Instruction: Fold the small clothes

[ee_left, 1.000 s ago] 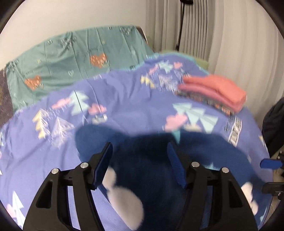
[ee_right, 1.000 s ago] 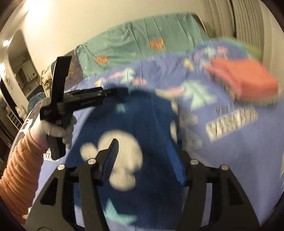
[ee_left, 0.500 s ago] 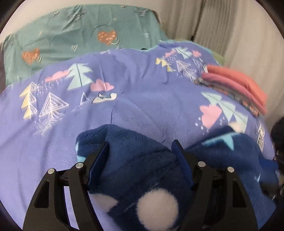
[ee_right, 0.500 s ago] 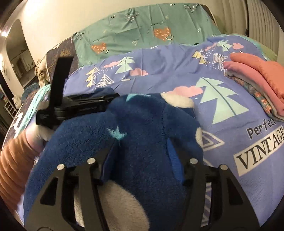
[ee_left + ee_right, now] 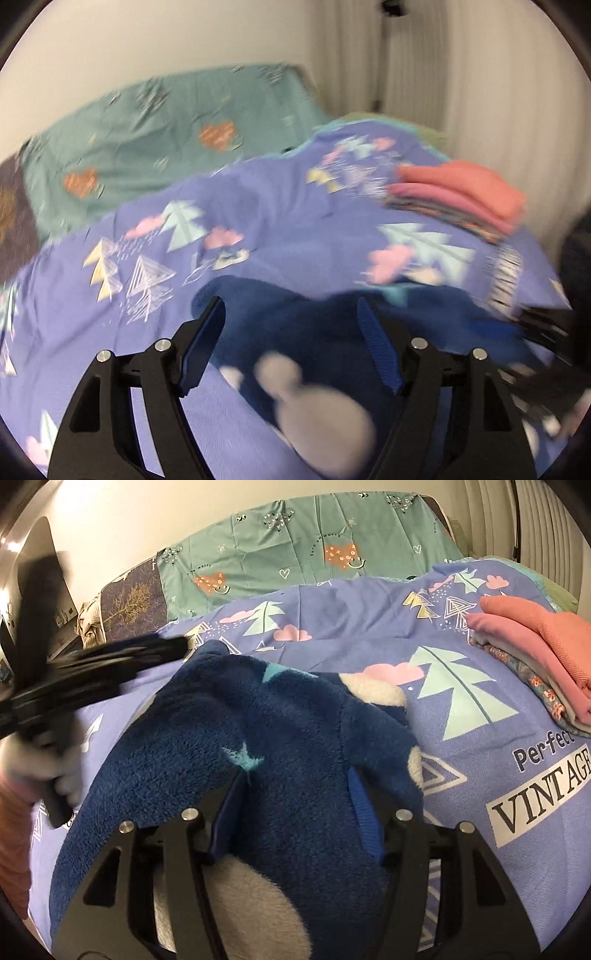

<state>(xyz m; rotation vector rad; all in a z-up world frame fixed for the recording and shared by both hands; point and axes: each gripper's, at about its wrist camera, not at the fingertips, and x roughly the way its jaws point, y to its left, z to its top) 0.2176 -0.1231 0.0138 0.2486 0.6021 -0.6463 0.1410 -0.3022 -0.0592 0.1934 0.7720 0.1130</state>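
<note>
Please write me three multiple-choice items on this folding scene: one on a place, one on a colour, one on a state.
1. Where is the stack of folded clothes?
A. right side of the bedspread
B. on the floor
C. on the teal cover

2. What is the main colour of the fleece garment?
A. red
B. dark blue
C. yellow

3. How is the right tool?
A. shut on a hanger
B. open, fingers either side of the fleece
C. out of view

Answers: 1 A, the pink pile lies on the purple spread at right. 2 B, navy pile with white patches. 3 B, both blue pads stand apart with fleece between.
</note>
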